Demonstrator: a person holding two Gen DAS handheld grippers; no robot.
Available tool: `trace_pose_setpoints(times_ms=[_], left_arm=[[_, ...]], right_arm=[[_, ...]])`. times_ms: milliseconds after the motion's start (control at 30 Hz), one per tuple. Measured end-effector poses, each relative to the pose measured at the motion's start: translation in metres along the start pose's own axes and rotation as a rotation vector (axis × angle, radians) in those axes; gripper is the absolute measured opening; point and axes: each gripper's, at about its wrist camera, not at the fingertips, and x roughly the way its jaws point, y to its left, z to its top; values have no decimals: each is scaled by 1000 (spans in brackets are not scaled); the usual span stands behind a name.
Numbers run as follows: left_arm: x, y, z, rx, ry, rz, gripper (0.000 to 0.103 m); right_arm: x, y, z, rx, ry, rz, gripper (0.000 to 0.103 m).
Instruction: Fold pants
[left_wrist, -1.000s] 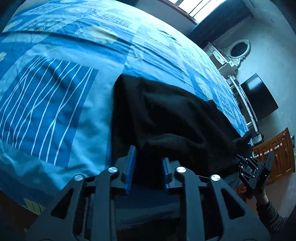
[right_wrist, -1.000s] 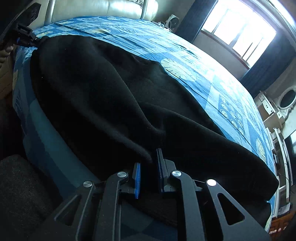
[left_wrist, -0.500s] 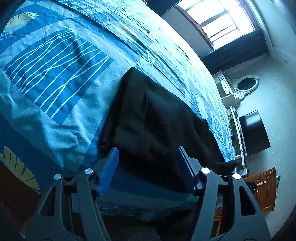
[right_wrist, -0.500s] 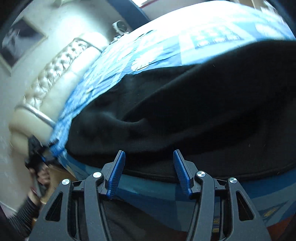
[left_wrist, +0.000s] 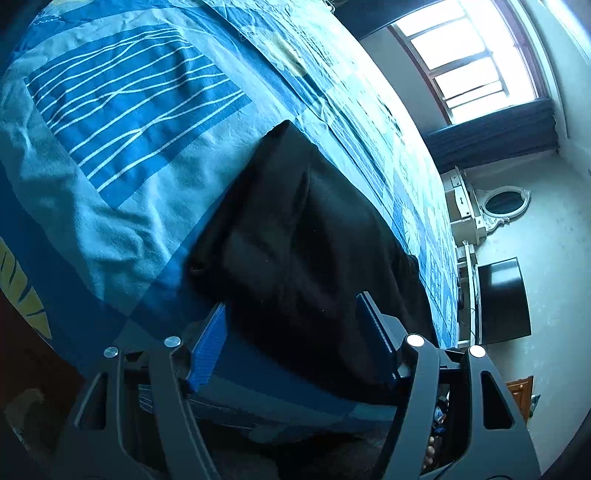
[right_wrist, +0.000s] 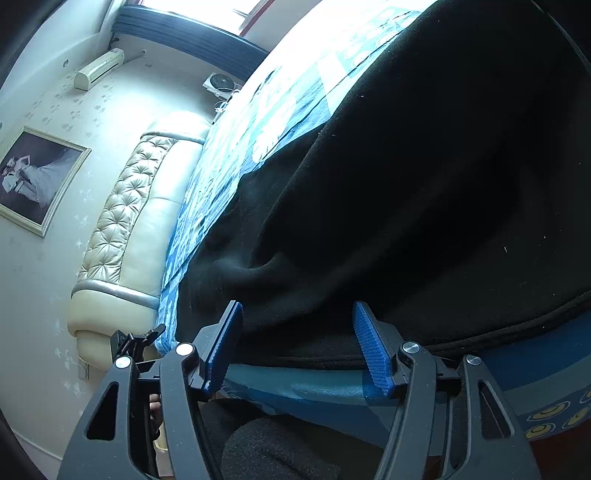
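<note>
Blue patterned bedspread covers the bed, and the black pants lie on it along its near edge, long axis running beside that edge, one end toward the tufted cream headboard. Nearest the pants, the left gripper hangs with blue pads wide apart, cloth between them untouched. At the pants' other stretch, the right gripper has jaws opening, dark hem between but unpressed.

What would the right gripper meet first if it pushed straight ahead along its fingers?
Probably the black pants lying on the blue bedspread; the right gripper is opening, its fingers apart at their near edge.
</note>
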Motion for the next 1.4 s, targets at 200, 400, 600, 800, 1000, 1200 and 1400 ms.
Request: trace_pose_setpoints(times_ms=[200, 400, 600, 800, 1000, 1200, 1400], left_arm=[[-6, -3, 1, -69, -29, -5, 67], [-1, -12, 0, -70, -28, 13, 67], [10, -7, 4, -97, -56, 15, 60], [15, -8, 9, -40, -61, 131, 9], [13, -2, 10, -51, -63, 155, 8], [16, -4, 10, -46, -50, 169, 8], [11, -9, 11, -37, -66, 204, 8]], right_arm=[[-2, -7, 4, 7, -1, 14, 63], [-3, -10, 4, 8, -4, 20, 63], [-5, -13, 4, 18, -10, 25, 63], [-11, -20, 6, 127, -44, 58, 63], [-20, -32, -4, 274, -72, 85, 63], [-3, -39, 10, 288, -99, 74, 53], [-8, -20, 10, 233, -87, 16, 9]])
